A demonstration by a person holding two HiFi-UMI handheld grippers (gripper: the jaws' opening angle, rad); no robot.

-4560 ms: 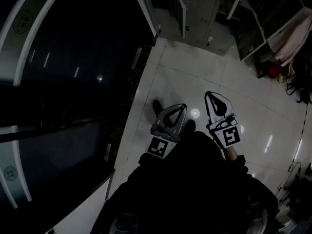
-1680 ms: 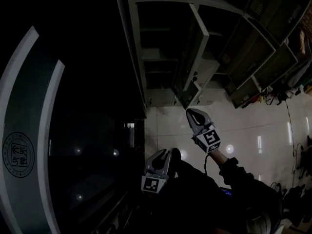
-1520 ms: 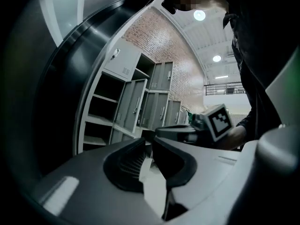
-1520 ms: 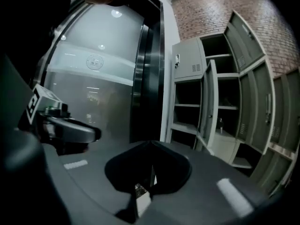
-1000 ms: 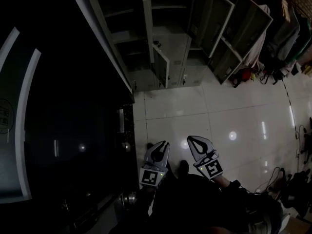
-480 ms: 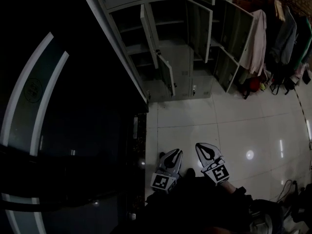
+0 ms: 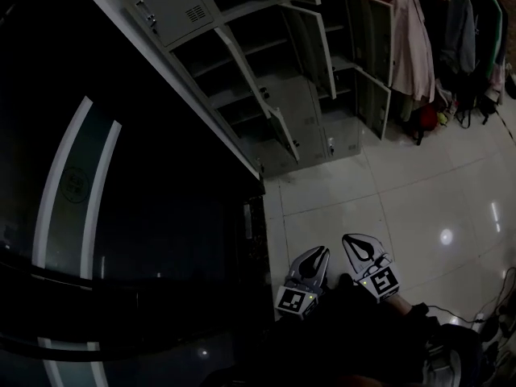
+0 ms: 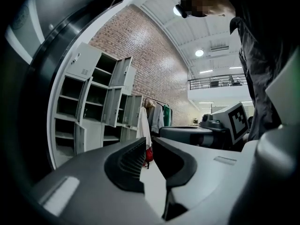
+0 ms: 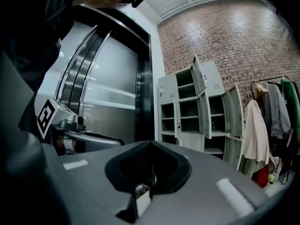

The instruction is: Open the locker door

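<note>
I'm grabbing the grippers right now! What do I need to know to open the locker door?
Left gripper: jaws a narrow gap apart, empty.
Right gripper: shut, empty.
Both are held low near the body, well short of the gray lockers.
Several doors hang open; the top-left door in the head view is closed.
Done: no door touched yet.
Left: walk up, probably grip a closed door's handle and pull.

Floor (image 7: 419, 192): pale glossy square tiles with thin dark joints, filling right half of head view. Bright glare spot (image 7: 445, 236) at lower right. Grey locker bank (image 7: 310, 127) stands on tiles, upper centre. Red bag (image 7: 426, 119) and dark bags on tiles, upper right, just right of lockers.
</note>
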